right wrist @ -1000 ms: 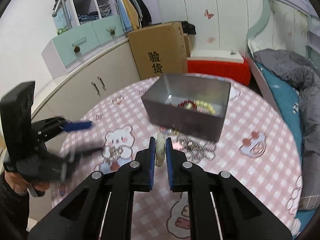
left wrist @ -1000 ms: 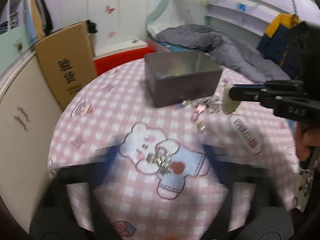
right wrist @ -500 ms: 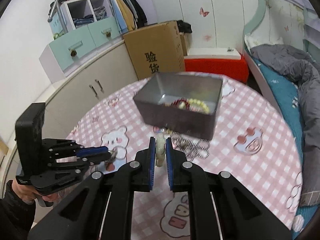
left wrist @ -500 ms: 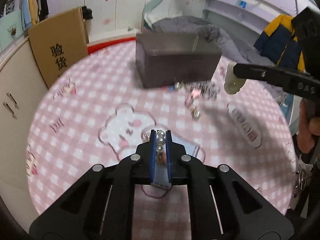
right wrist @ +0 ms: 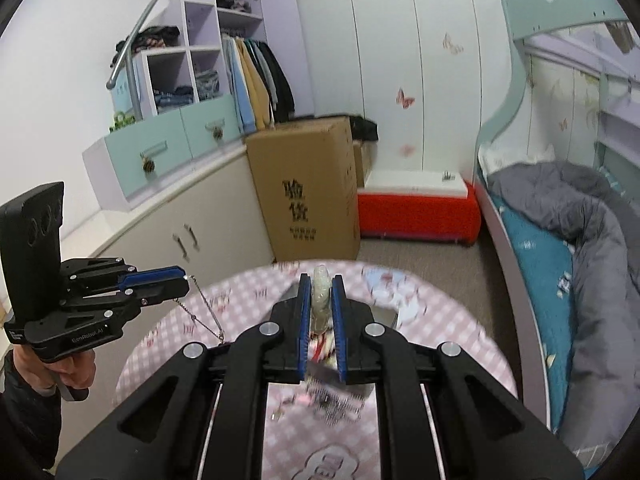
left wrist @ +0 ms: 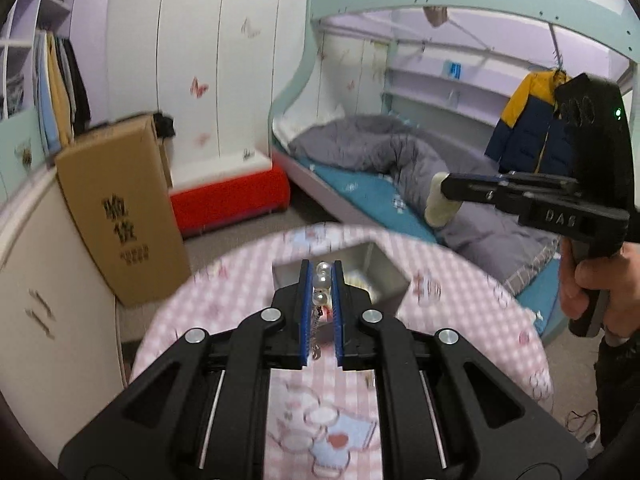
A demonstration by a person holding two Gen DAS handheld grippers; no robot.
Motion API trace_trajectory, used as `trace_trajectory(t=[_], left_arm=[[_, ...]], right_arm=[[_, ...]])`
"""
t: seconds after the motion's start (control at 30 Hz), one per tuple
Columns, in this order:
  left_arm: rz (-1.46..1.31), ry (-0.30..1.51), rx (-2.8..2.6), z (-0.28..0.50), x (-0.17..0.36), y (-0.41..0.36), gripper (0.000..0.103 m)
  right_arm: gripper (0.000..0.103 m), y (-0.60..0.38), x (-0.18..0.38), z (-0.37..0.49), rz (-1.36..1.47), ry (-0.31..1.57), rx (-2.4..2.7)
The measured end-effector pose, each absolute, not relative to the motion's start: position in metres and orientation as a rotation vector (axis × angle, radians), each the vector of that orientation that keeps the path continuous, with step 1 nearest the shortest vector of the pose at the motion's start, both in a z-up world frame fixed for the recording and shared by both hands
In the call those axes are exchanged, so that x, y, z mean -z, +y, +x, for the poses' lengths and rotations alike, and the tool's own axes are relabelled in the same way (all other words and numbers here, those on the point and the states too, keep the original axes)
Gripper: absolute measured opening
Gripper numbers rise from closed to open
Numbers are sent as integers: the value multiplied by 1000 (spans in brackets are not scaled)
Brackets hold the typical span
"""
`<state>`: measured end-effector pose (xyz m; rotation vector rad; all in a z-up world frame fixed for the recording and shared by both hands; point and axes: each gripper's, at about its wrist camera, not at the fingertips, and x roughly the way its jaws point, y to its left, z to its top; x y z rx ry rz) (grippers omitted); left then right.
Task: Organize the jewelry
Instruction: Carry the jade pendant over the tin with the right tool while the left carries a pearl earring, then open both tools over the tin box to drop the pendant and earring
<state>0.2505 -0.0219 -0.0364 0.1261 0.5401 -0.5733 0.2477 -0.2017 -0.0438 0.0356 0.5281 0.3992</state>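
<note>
My left gripper (left wrist: pixel 321 269) is shut on a pearl piece (left wrist: pixel 322 277), and its thin chain (left wrist: pixel 317 332) hangs down between the blue pads. It is held high above the pink checked table (left wrist: pixel 224 312), in front of the grey metal box (left wrist: pixel 386 276). My right gripper (right wrist: pixel 321 280) is shut on a pale green stone pendant (right wrist: pixel 320 300). The right wrist view shows the left gripper (right wrist: pixel 182 282) at the left with the chain (right wrist: pixel 204 314) dangling. In the left wrist view the right gripper (left wrist: pixel 444 190) holds the pendant (left wrist: pixel 437 202).
Loose jewelry (right wrist: pixel 336 400) lies blurred on the cloth below the right gripper. Beyond the round table stand a tall cardboard box (left wrist: pixel 116 216), a red and white bench (left wrist: pixel 228 196), a cream cabinet (right wrist: pixel 200 236) and a bunk bed with a grey duvet (left wrist: pixel 380 156).
The left gripper went from wide open to shut on the pearl piece that lay on the bear print. Both grippers then rose, so the table and box sank in both views.
</note>
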Motion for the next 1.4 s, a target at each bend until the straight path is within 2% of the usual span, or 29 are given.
trace_trajectory(t=[0.23,0.43,0.47,0.53,0.57,0.6,0.63,0.67,0.7,0.73,0.77,1.4], left_arm=[[94,486,603,278,3,-39,9],[69,529,608,310,13,-55,10],[73,543,598,317,19,-59,12],[97,582,567,327,30,-66,59],[98,582,548,329,32,-67,98],[87,560,536,328,34,-66,97],[70,557,533,329,37,-64,97],[58,568,525,331,39,-62,97],[47,577,503,334,41,-59,97],[36,576,475,334,42,-54,97],[26,571,461,333,42,-50,97],[-62,463,355,266,35,1,97]], right_arm=[[9,-200,29,269,36,503,-413],[9,-197,46,294,48,556,-412],[9,-197,53,301,54,573,-411],[10,-197,62,310,70,596,-408],[12,-197,67,314,82,605,-406],[19,-198,74,321,92,623,-401],[34,-197,75,324,97,632,-391],[60,-200,81,327,108,640,-367],[74,-202,82,327,117,638,-350],[92,-205,83,326,128,627,-325],[96,-208,84,323,137,619,-305],[96,-244,64,278,213,552,-206]])
